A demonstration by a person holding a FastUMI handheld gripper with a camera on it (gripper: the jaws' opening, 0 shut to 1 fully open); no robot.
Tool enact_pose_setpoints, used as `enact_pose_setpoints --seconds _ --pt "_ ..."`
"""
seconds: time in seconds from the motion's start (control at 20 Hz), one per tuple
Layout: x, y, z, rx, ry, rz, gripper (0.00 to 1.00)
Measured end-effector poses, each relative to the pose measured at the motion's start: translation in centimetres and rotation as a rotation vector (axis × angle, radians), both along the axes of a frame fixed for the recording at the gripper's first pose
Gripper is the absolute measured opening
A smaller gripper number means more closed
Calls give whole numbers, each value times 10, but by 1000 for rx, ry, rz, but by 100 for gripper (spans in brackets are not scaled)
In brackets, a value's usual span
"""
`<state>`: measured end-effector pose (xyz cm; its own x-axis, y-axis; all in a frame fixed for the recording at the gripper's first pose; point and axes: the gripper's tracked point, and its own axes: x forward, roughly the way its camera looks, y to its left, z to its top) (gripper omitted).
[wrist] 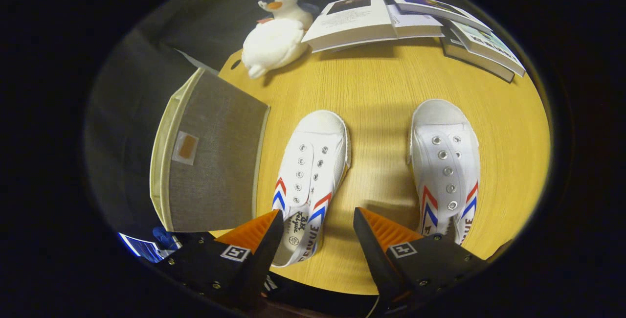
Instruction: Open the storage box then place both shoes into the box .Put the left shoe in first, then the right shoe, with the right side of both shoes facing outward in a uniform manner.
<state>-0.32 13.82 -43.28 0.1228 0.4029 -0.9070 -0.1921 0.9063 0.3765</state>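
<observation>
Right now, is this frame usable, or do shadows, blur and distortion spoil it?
Gripper view: sharp and usable; fisheye bends the round wooden table; soft shadows lie beside both white canvas shoes; open gripper above them, gripping nothing; no glare.

Round wooden table (386, 88), light honey-coloured grain running across the top, rim curving away on the far side. Small dark slot cut in the top near the far left rim. Soft shadows on the wood; light falls from above, fairly even. Beyond the table, dark cloth wall (205, 29), dim and folded. Stuffed penguin toy (276, 34) lying at the far left rim. Books (371, 22) stacked and fanned along the far rim, more books (481, 46) overlapping to the right. Dark floor or drape beside the table at left, detail unclear
</observation>
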Motion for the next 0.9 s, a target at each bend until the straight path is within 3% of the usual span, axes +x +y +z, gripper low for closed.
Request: enact_pose_setpoints --seconds 0.25,0.3,0.35,0.4,0.45,0.5,0.55,0.6,0.75,0.9 --pt "2 1 -23 -150 -25 137 82" --pt "1 3 -27 -171 -24 145 67" --pt "0 12 -31 -163 -11 144 64" --pt "0 17 -31 -167 -4 126 40" --pt "-2 14 -32 -173 -4 132 27" --pt "0 14 -30 -166 -16 129 17" --pt "-2 12 -33 -151 -3 94 17" --pt "-2 12 -25 -125 26 58 7" --pt "-4 12 -21 -40 140 -55 1" --pt "1 8 -7 -15 159 -62 1"
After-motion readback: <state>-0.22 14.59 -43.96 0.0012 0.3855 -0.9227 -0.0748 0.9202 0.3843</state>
